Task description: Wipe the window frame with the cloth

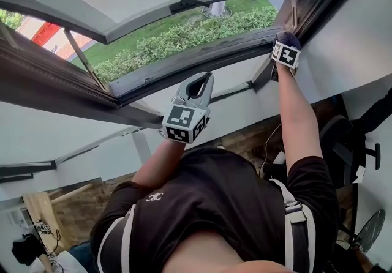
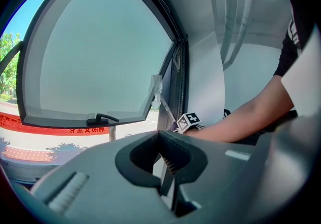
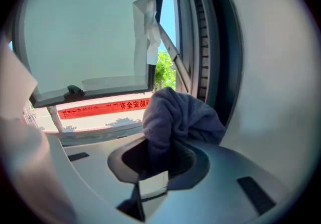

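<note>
1. Up at the right corner of the window frame, the right gripper clamps a bunched grey cloth (contact with the frame is unclear).
2. Lower down, the left gripper has its jaws together, holding nothing.

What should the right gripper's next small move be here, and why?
Probably press the cloth onto the window frame and slide it along that side rail. The right gripper is shut on the bunched cloth, right beside the frame's dark channel, though contact cannot be told. The left gripper is shut on nothing, away from that corner.
</note>
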Demonstrator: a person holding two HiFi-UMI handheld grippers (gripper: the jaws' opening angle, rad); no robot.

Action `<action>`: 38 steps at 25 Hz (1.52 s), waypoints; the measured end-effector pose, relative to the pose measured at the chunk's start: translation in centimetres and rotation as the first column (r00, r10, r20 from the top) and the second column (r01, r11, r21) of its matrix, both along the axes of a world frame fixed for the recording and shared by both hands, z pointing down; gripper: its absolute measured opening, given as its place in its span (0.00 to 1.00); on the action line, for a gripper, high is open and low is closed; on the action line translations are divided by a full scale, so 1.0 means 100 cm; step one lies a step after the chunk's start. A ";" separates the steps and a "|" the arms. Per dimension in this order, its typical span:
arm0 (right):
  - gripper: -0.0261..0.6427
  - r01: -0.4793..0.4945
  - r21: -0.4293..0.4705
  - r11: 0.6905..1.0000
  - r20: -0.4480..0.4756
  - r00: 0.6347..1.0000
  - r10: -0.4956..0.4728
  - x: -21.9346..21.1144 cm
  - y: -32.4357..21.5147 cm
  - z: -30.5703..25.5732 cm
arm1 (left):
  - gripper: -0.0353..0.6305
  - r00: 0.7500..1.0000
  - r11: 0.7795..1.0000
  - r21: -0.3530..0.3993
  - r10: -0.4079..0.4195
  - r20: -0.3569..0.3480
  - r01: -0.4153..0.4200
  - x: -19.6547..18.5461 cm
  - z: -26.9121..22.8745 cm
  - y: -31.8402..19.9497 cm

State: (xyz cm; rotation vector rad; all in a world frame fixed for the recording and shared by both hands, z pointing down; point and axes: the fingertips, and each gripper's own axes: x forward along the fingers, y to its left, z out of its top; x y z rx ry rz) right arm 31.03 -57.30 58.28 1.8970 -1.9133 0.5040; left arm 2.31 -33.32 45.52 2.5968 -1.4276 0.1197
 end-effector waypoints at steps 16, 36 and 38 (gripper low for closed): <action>0.16 -0.051 0.126 0.991 0.020 0.999 0.049 -0.023 0.026 -0.025 | 0.07 1.000 0.999 0.035 0.024 -0.003 -0.023 -0.006 -0.018 0.024; 0.16 0.147 0.596 0.790 0.014 0.981 -0.193 -0.129 0.240 -0.191 | 0.07 0.995 0.992 0.092 0.088 -0.049 -0.083 0.013 -0.036 0.026; 0.16 0.132 0.608 0.783 0.027 0.982 -0.186 -0.129 0.261 -0.193 | 0.07 0.994 0.992 0.092 0.096 -0.052 -0.090 0.018 -0.034 0.028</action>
